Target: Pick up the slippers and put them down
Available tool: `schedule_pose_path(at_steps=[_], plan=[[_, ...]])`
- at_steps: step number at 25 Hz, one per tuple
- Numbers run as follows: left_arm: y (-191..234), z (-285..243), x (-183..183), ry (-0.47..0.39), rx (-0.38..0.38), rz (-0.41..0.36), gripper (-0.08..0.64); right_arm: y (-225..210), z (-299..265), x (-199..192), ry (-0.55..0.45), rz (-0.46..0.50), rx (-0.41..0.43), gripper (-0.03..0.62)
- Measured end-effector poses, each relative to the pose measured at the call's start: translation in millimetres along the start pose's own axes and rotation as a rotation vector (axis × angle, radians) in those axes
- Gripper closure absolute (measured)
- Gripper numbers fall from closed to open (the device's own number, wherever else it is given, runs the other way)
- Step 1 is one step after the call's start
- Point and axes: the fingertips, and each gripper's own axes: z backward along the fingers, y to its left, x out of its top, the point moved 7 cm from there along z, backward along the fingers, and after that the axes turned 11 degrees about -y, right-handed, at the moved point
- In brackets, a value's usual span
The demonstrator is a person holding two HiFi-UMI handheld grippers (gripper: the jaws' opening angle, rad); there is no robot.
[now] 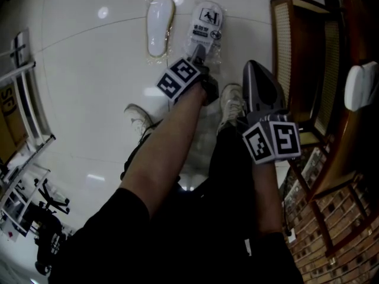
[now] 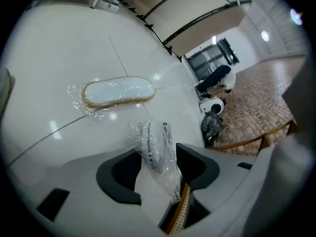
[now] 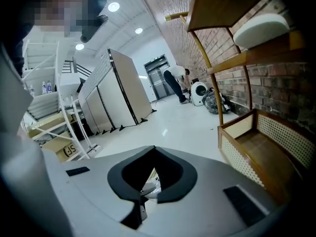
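Two slippers wrapped in clear plastic lie on the white floor. One slipper (image 1: 160, 25) (image 2: 118, 92) lies flat with its pale sole up. The other slipper (image 1: 206, 23), in a printed bag, lies just to its right. My left gripper (image 1: 198, 51) (image 2: 157, 157) reaches down to this bagged slipper (image 2: 154, 144), which sits between its jaws. The jaws stand apart, with floor showing beside the bag, so the gripper is open. My right gripper (image 1: 253, 67) (image 3: 154, 152) hangs over the floor beside the wooden rack, shut with nothing in it.
A wooden shelf rack (image 1: 302, 58) (image 3: 247, 132) stands at the right against a brick wall, with a white slipper (image 1: 361, 86) (image 3: 261, 28) on a shelf. The person's shoes (image 1: 139, 120) are below the grippers. A white metal rack (image 1: 26, 99) stands at the left.
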Motion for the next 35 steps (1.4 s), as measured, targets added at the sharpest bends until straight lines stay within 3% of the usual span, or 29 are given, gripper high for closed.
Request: schedule_pose_path(at_steps=[3,6,9,12,15,17,18,19,21,22,24,28,30,32,35], plan=[[0.6,-2.5,-5.2,0.106,0.061,-0.224,0.304,-2.0,-0.2,-2.4,0.007,-0.010,0.000,0.583],[3.8,1.2,-19.1,0.282,0.102,-0.490,0.304,-2.8,-0.8,0.0,0.007,-0.014,0.000,0.583],[6.7,8.1,-36.6,0.430,0.074,-0.586,0.304,-0.1,-2.6,4.4,-0.003,0.002,0.006,0.584],[16.6,16.7,-45.5,0.508,0.069,-0.634,0.304,4.0,-1.9,4.1,0.008,0.028,0.013,0.584],[23.4,15.2,-37.6,0.486,0.081,-0.579,0.301,6.9,-1.7,3.6,0.018,0.039,0.008,0.583],[13.8,12.5,-34.0,0.480,0.041,-0.590,0.219,10.2,-2.5,4.0,0.021,0.048,0.010,0.584],[8.7,13.7,-31.6,0.488,0.031,-0.646,0.196,12.4,-3.4,4.9,0.021,0.054,0.012,0.583],[8.8,16.7,-24.4,0.488,0.062,-0.739,0.151,14.7,-4.6,6.3,0.020,0.059,0.014,0.584],[16.1,22.8,-4.0,0.468,0.163,-0.939,0.146,19.5,-6.3,9.5,0.016,0.075,0.015,0.584],[17.7,24.6,0.5,0.472,0.172,-0.997,0.124,21.8,-6.5,10.8,0.016,0.087,0.014,0.584],[20.0,27.0,-0.9,0.527,0.135,-1.038,0.114,26.3,-6.0,12.5,0.020,0.111,0.010,0.584],[18.4,35.6,-6.1,0.619,0.100,-1.027,0.114,35.1,-3.8,18.5,0.023,0.146,0.005,0.583],[5.5,40.0,-9.8,0.644,0.030,-1.096,0.114,39.4,-3.3,25.8,0.016,0.169,-0.003,0.583],[-11.5,43.6,-5.1,0.625,-0.034,-1.182,0.114,43.7,-2.7,36.2,0.006,0.207,-0.005,0.583],[-45.0,53.7,16.8,0.516,-0.081,-1.200,0.114,52.5,2.5,57.4,-0.011,0.257,-0.009,0.583]])
